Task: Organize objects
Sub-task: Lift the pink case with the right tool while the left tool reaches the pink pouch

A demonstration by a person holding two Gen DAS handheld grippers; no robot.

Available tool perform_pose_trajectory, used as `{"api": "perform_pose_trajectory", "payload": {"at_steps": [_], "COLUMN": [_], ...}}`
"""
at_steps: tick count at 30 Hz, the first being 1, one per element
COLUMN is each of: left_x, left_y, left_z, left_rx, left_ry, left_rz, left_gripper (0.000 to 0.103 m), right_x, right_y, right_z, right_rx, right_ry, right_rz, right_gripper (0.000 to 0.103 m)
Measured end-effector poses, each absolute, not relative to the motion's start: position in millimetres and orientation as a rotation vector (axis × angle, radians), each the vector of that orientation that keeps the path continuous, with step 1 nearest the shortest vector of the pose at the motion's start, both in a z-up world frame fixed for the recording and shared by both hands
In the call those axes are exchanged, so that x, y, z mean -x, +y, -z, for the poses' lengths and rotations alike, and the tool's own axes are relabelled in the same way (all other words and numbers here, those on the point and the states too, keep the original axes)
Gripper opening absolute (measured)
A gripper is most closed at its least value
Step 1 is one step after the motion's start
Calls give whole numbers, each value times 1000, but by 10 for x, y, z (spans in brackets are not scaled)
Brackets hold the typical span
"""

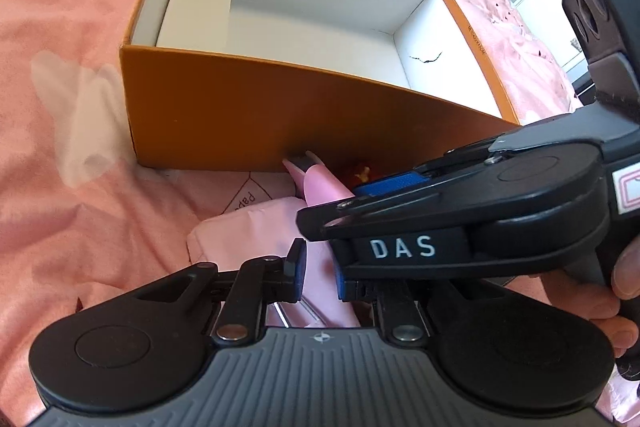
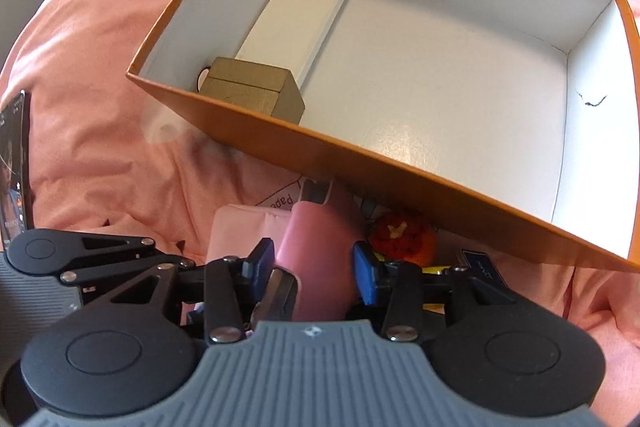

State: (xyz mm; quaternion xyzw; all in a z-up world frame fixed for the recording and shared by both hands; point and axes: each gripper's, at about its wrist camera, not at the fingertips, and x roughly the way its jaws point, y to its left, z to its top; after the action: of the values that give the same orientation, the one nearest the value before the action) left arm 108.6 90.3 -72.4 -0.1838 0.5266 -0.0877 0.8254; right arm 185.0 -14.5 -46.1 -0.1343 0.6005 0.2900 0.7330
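- We see the pink clip (image 2: 320, 259) on the pink bedspread (image 1: 80, 187), its long axis running toward the orange box (image 1: 240, 115), metal tip at the box's near wall.
- Our left gripper (image 1: 318, 277) pinches its near end.
- Our right gripper (image 2: 314, 271) straddles it, blue pads (image 2: 366, 277) apart from it.

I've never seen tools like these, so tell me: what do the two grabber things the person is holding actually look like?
Each is mostly black plastic with round hinge caps, jointed metal-pinned links and blue finger pads, above a grey ribbed body. The left gripper shows this up close. The right gripper matches, and the left view shows white letters "DAS" on its side. No cables or sleeves are visible.
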Motion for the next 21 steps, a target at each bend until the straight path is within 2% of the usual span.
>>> {"api": "perform_pose_trajectory", "payload": {"at_steps": [1,3,5,10,17,21], "left_x": [-1070,-1026,-983,-826,-608,-573], "left_y": [920,946,951,721,386,242], "left_z": [688,611,555,480,494,588], "left_rx": [378,322,250,24,-223,-312], "left_ry": [1121,1104,1113,1151,1148,1148], "left_rz": [178,169,195,310,424,419], "left_gripper": [27,42,50,51,59,60], "right_x": [-1843,-1815,-1786,-1679,-1484,-1402], "right_y": [-149,-169,-241,-428,-729,-912], "right_z": [448,394,327,165,-107,-213], "right_rx": [295,313,313,272,169,92], "right_ry": [1320,1292,1269,1209,1107,1071], "right_rz": [-646,-651,-654,-682,-681,-683], "right_gripper": [37,29,25,23,22,22]}}
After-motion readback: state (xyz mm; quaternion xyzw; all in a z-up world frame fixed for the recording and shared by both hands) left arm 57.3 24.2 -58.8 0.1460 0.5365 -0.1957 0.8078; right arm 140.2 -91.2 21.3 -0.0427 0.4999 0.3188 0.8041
